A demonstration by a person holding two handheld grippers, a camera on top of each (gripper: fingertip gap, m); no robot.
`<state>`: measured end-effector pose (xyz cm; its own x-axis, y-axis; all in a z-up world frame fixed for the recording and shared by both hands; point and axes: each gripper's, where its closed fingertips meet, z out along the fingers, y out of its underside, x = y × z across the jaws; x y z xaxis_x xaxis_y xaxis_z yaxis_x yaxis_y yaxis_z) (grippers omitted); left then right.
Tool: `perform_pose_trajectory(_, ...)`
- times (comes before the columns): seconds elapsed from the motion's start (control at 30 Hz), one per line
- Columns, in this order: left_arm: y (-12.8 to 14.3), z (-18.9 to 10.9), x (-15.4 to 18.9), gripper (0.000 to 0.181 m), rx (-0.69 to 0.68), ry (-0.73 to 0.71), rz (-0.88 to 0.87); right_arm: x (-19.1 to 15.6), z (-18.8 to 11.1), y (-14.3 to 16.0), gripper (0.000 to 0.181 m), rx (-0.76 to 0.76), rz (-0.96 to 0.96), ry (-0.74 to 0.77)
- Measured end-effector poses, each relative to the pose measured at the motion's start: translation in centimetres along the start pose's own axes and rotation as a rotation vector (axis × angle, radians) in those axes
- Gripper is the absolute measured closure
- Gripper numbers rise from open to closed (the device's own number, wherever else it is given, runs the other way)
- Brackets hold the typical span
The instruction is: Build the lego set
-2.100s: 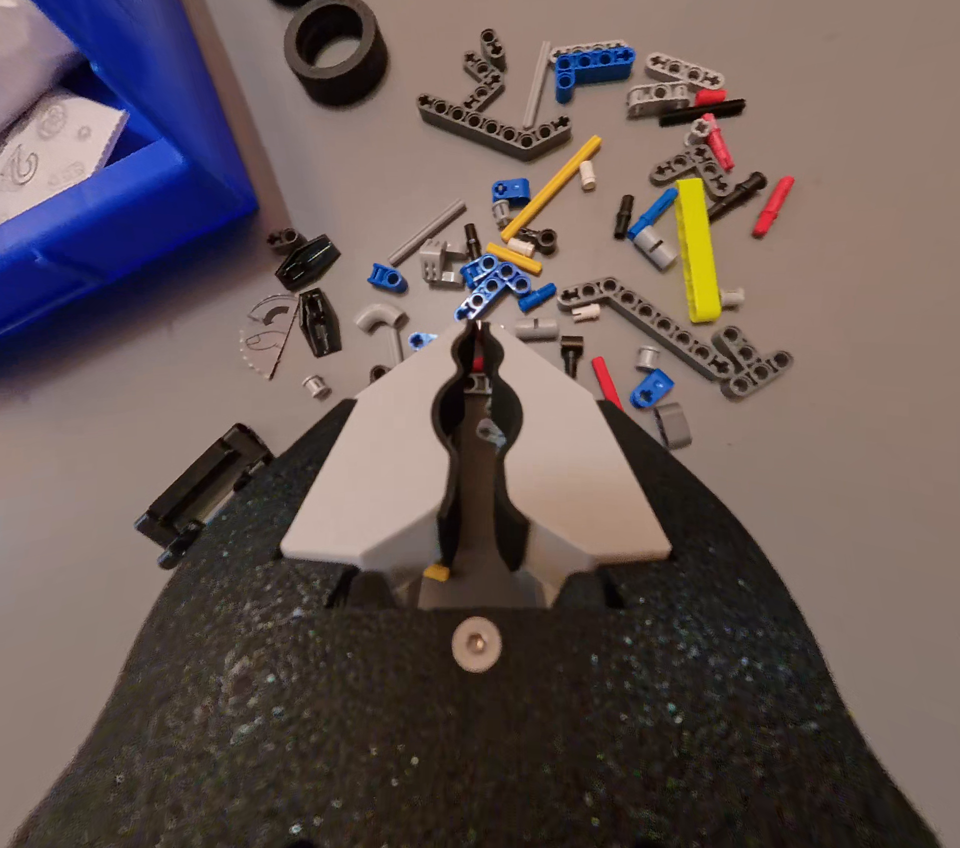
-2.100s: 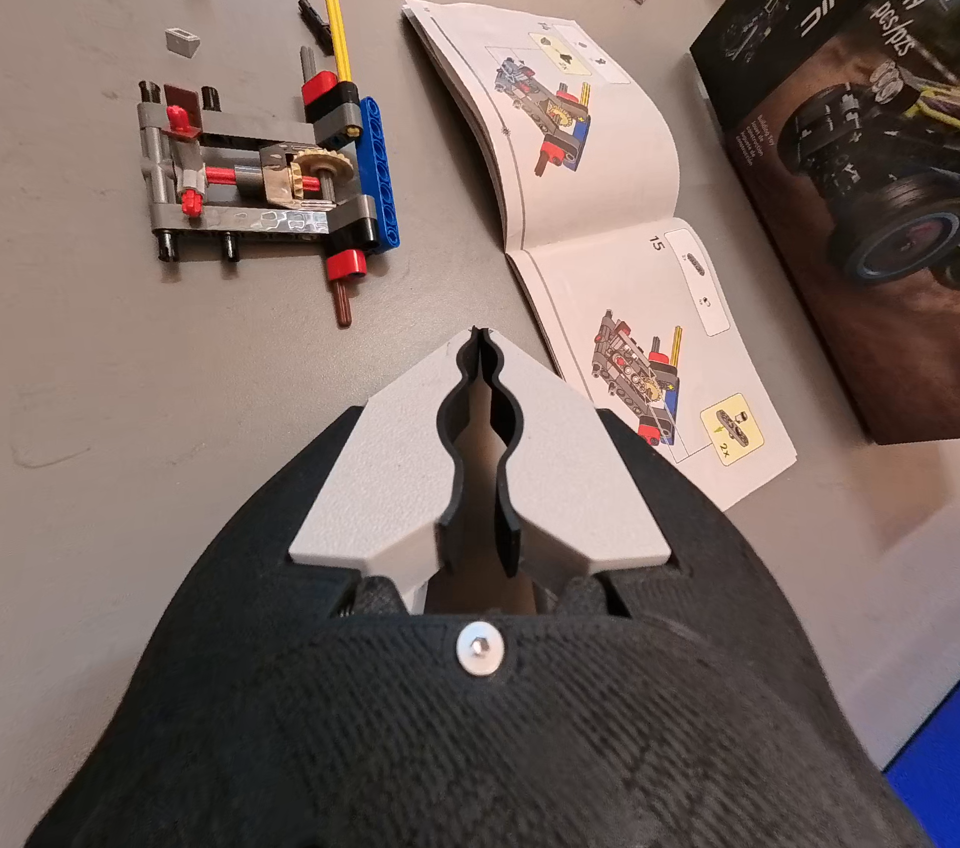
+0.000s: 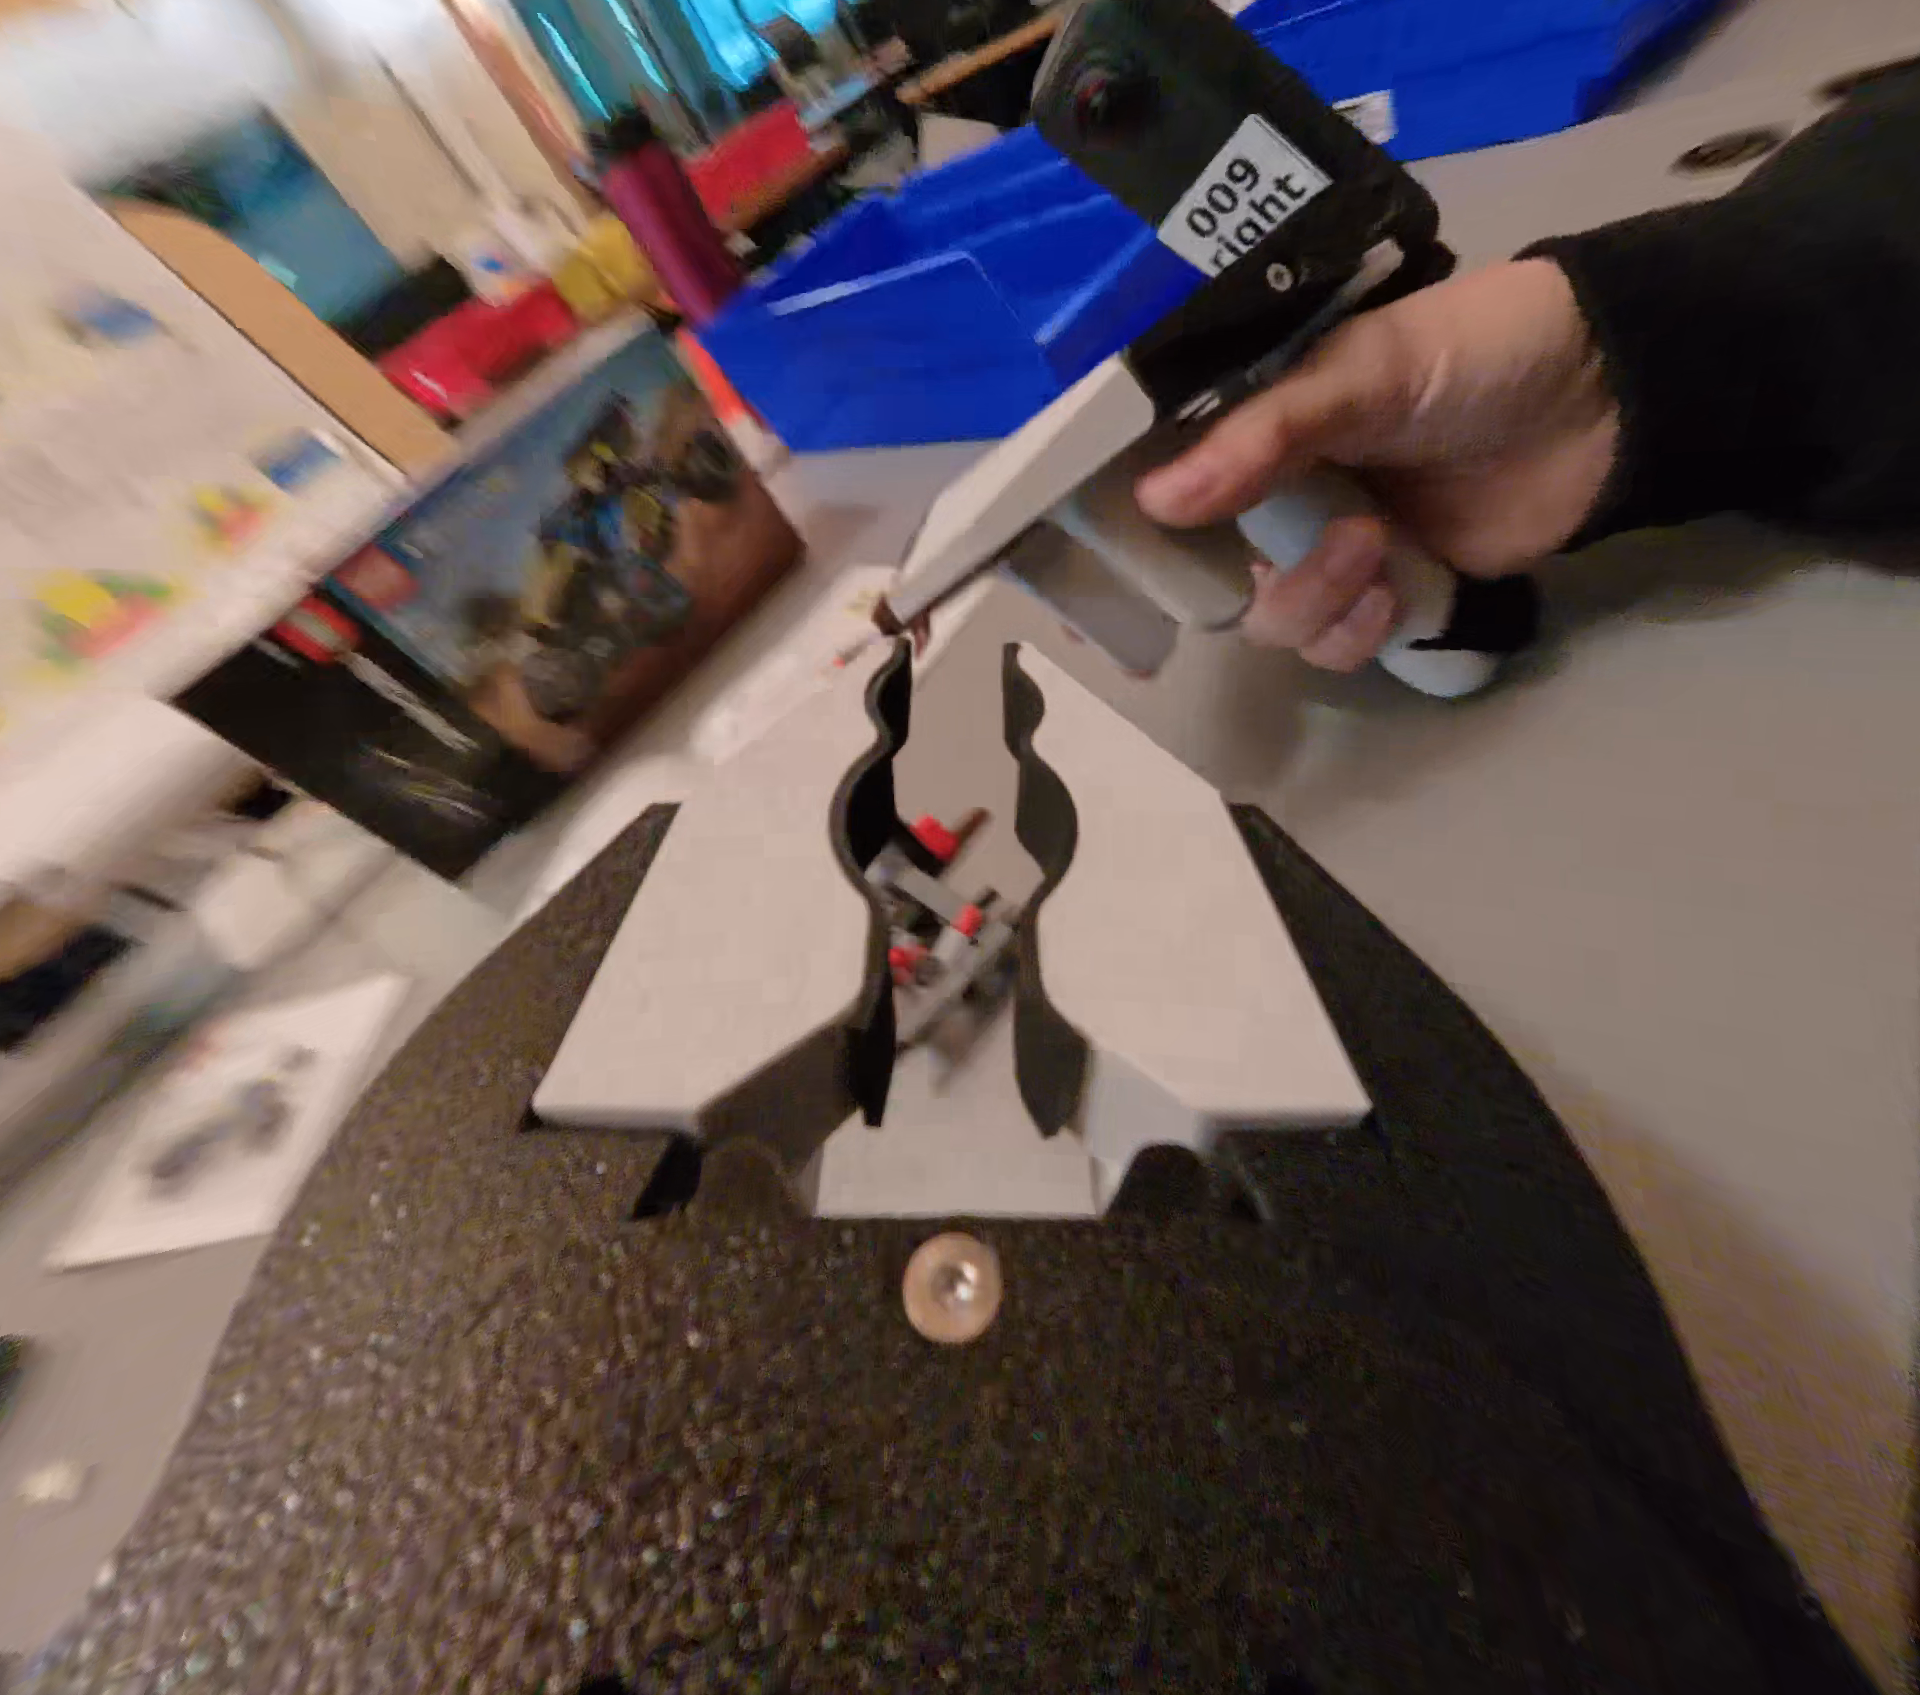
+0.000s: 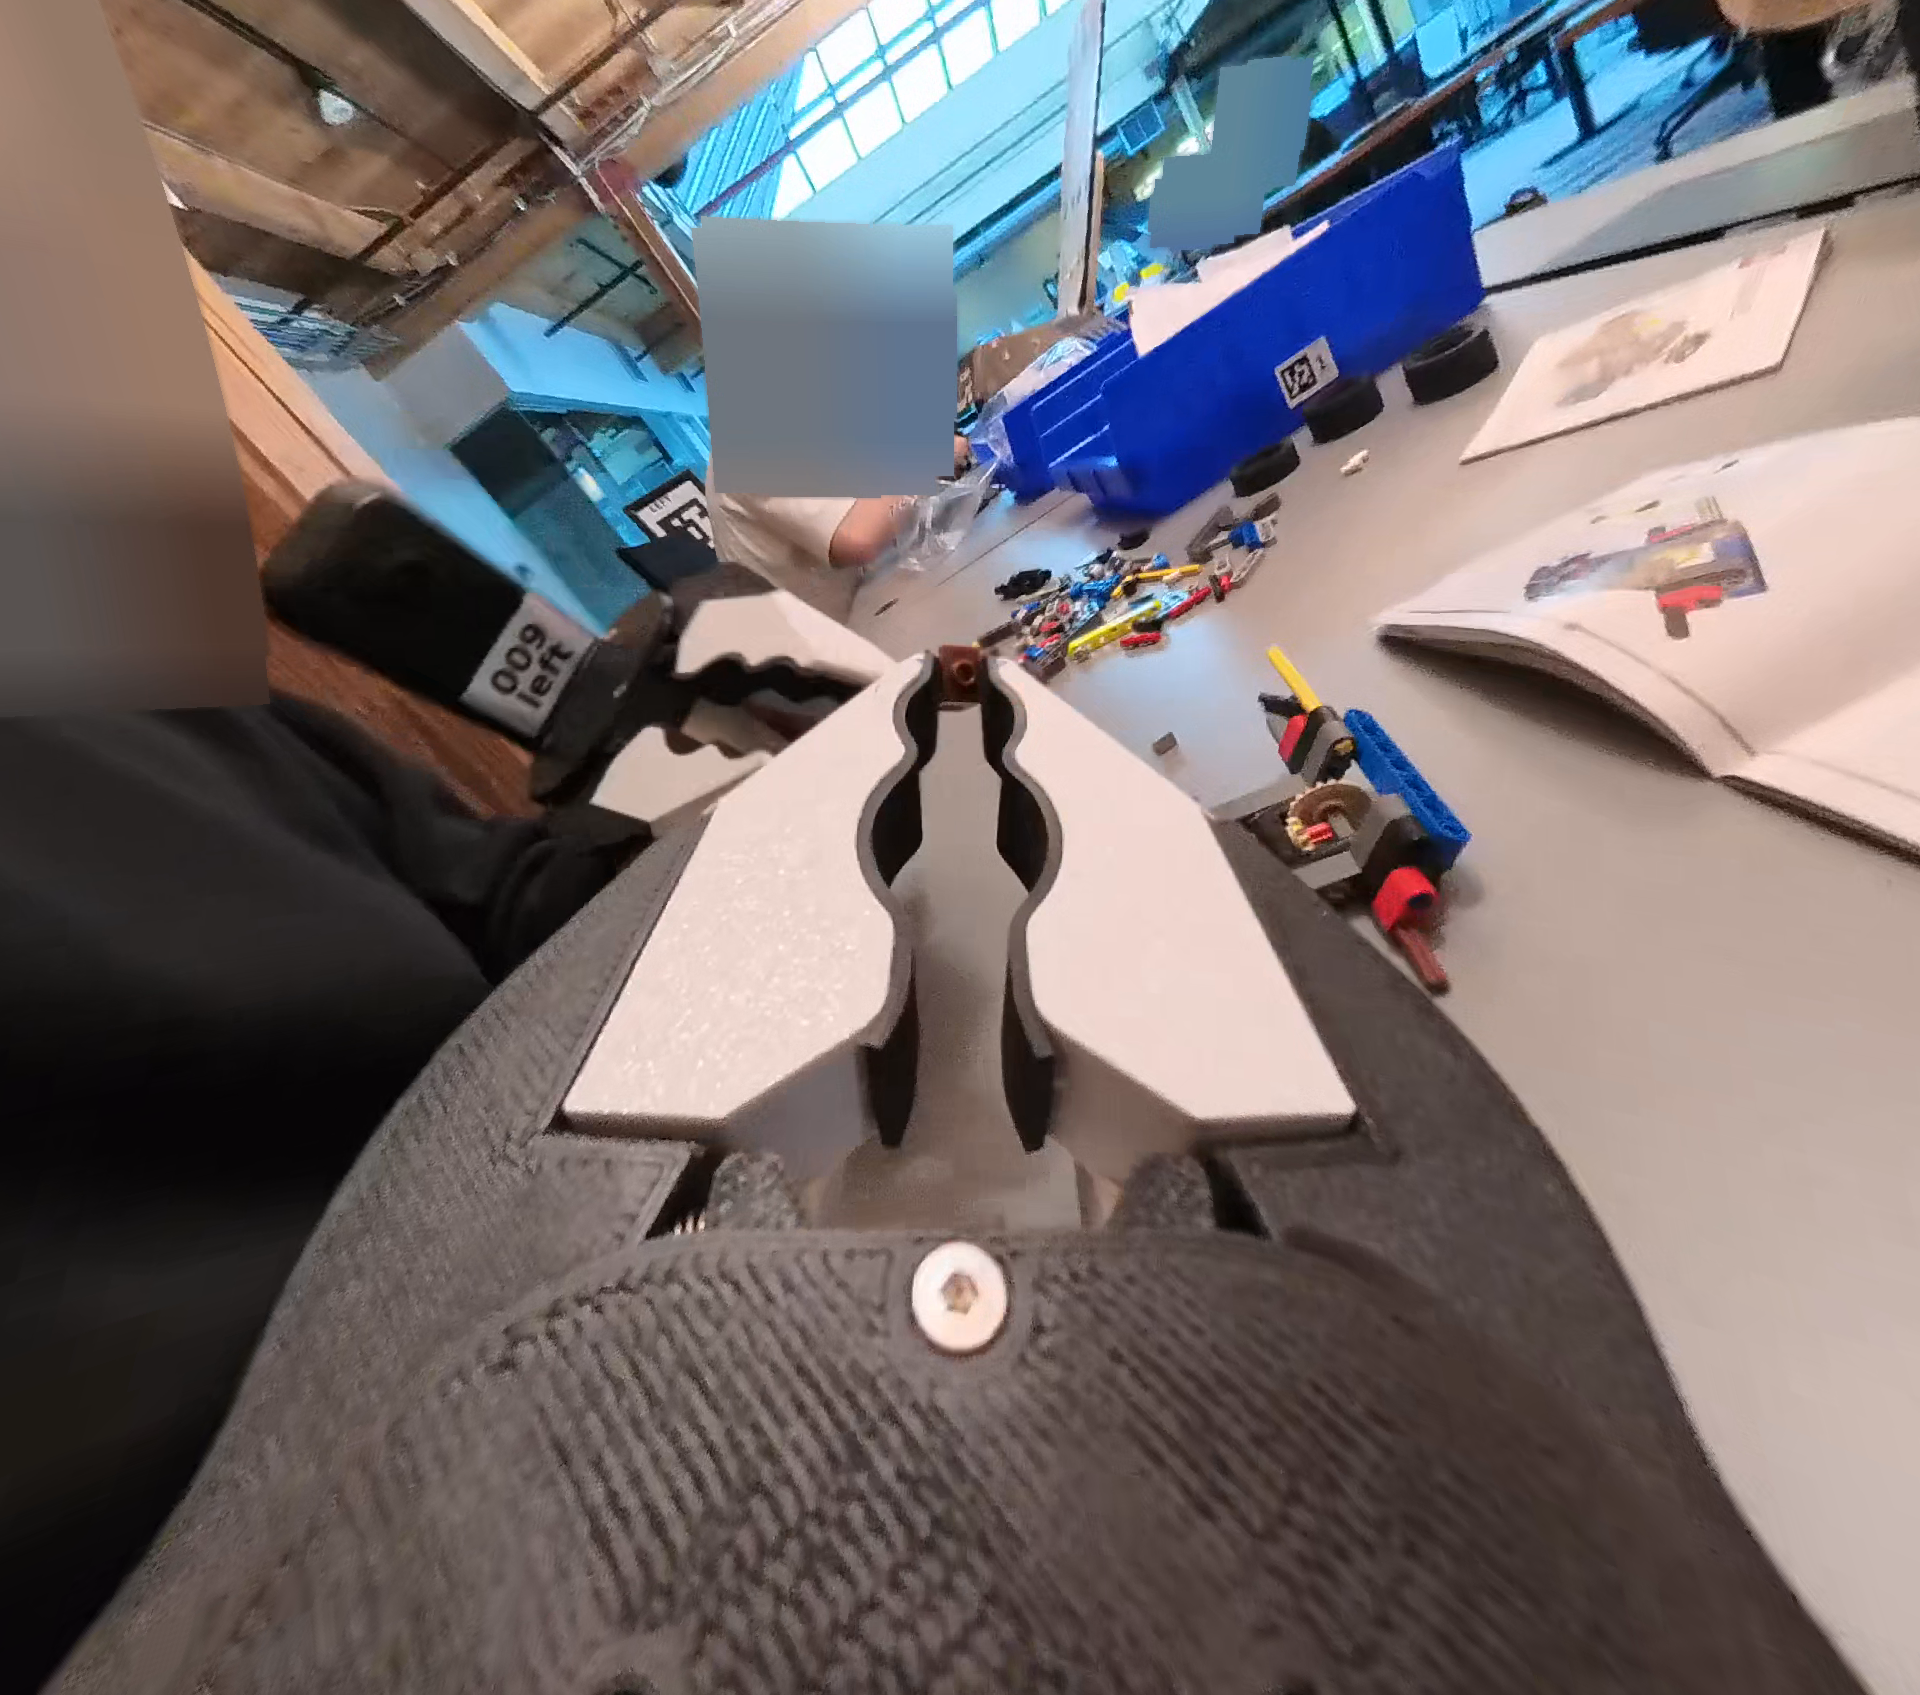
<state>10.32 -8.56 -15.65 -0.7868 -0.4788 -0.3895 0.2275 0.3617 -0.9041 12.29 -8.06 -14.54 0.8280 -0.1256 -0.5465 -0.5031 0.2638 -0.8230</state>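
Pinching a small brown piece (image 4: 958, 671) at its tips, right gripper (image 4: 958, 684) mid-frame | left gripper (image 3: 954, 663) parted, seemingly empty | half-built chassis (image 4: 1351, 814) on table, centre-right | advice: align piece squarely, press gently.

Small brown piece (image 4: 958, 671) pinched at right claw (image 4: 960, 675) tips.

- Right gripper (image 4: 958, 677): grey fingers, black textured body.
- Piece (image 4: 961, 671) at its tips: brown.
- Assembly (image 4: 1361, 804): grey frame, blue beam, red bushes, yellow axle.
- Bins (image 4: 1247, 378): blue.
- Tyres (image 4: 1449, 362): black.
- Table (image 4: 1662, 1074): plain grey.
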Motion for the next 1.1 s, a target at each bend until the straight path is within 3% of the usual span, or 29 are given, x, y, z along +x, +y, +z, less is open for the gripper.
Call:
perform_pose_trajectory(0.13, 0.1, 0.4, -0.8, 0.165, -0.064, -0.132, 0.288, -0.4, 0.6, 0.8, 0.175, -0.033, 0.069, -0.038)
perform_pose_trajectory(0.27, 0.6, 0.5, -1.0, 0.18, -0.1, -0.136, 0.331, -0.3, 0.4, 1.0, 0.176, -0.043, 0.099, -0.038)
perform_pose_trajectory(0.5, 1.0, 0.3, -0.3, 0.181, -0.079, -0.044, 0.434, -0.3, 0.1, 1.6, 0.176, -0.124, 0.05, -0.049)
perform_pose_trajectory(0.63, 1.5, -0.1, 0.8, 0.181, -0.005, 0.103, 0.648, -0.7, -0.7, 2.3, 0.17, -0.27, -0.084, -0.124)
perform_pose_trajectory(0.83, 3.0, -0.2, 0.6, 0.181, 0.01, 0.201, 0.78, 1.0, -0.8, 3.8, 0.143, -0.511, -0.477, -0.105)
perform_pose_trajectory(1.1, 3.5, -0.1, 0.9, 0.181, 0.016, 0.229, 0.925, 0.7, 0.1, 5.2, 0.168, -0.603, -0.454, -0.23)
